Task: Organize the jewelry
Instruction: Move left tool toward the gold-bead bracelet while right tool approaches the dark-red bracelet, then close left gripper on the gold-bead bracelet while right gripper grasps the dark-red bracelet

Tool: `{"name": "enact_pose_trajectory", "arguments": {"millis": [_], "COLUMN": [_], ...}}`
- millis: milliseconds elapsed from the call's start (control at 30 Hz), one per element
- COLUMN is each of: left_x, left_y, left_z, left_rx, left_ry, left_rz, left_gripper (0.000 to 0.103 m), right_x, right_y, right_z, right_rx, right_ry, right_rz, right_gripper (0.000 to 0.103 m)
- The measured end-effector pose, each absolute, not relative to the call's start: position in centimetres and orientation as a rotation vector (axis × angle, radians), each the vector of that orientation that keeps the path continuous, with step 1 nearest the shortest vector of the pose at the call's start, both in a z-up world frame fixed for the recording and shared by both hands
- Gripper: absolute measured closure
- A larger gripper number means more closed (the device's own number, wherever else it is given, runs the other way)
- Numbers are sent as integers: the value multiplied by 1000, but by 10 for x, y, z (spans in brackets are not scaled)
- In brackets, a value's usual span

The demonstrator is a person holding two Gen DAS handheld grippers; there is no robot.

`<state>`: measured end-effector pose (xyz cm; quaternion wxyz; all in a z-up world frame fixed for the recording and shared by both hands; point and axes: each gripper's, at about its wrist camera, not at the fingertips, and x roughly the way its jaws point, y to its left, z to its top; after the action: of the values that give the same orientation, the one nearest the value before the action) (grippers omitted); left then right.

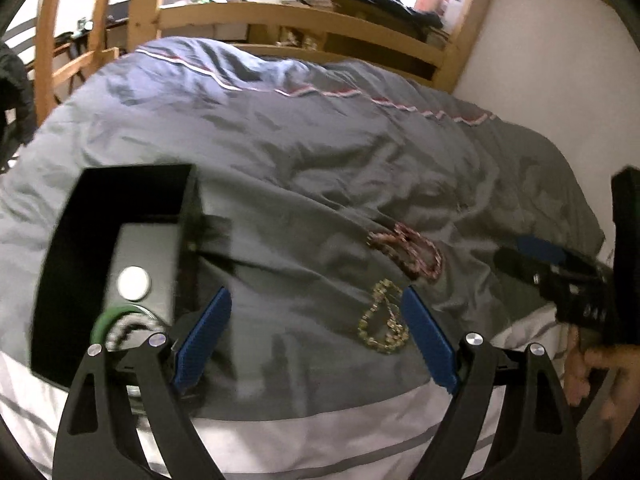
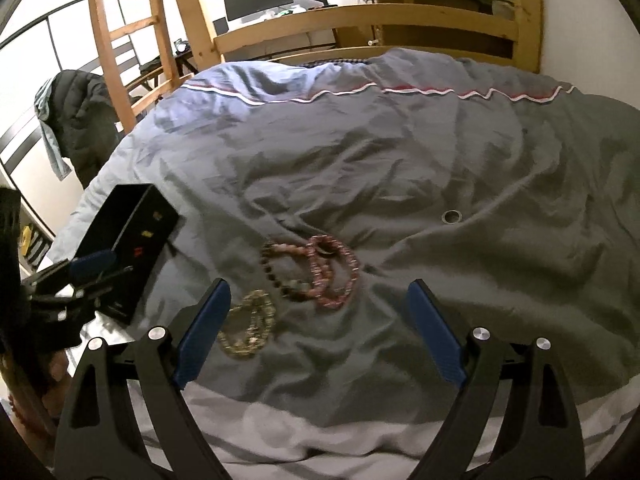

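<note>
**Approach to loose bracelets, nothing held**

My left gripper point(image 1: 316, 336) stands wide, empty; the pale yellow-green bead bracelet point(image 1: 383, 320) lies between its fingertips, nearer the right one, not touched. My right gripper point(image 2: 320, 328) is also wide and empty, with bare grey duvet point(image 2: 400, 160) between its fingertips.

Outward from the right fingers: the same pale bracelet sits just inside the left fingertip, the dark bead bracelet point(image 2: 286, 272) and the pink bracelet point(image 2: 334, 274) lie just ahead, overlapping. A small metal ring point(image 2: 451, 216) lies further ahead to the right, well apart.

Left of my left fingers: the open black box point(image 1: 120, 216), already holding a green bangle point(image 1: 110, 318) (other contents blurred).

Judged step: reaching for the first pick. Next: lower the left fingers around the pale bracelet, close gently, carry left to the box.
</note>
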<state>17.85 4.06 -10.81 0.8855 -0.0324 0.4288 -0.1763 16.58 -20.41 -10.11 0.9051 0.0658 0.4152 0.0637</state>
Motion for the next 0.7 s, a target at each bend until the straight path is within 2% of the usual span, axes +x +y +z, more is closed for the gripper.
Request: {"name": "enact_pose_trajectory", "arguments": {"millis": [533,633,700], "left_x": [195,198,199], "left_y": [-13,-15,-15], "left_z": [-167,-174,-177], "left_rx": [97,100,97], "left_ry": [996,1012,1020], "left_rz": [-446,-451,-452], "left_gripper": [19,24,26], "right_x": [204,204,202], "right_y": [-215,-206,-201], "right_z": [-159,-157,-154], "right_rx": [229,196,170], "right_ry": [847,826,804], "right_rz": [190,236,267], "right_gripper": [15,29,47]}}
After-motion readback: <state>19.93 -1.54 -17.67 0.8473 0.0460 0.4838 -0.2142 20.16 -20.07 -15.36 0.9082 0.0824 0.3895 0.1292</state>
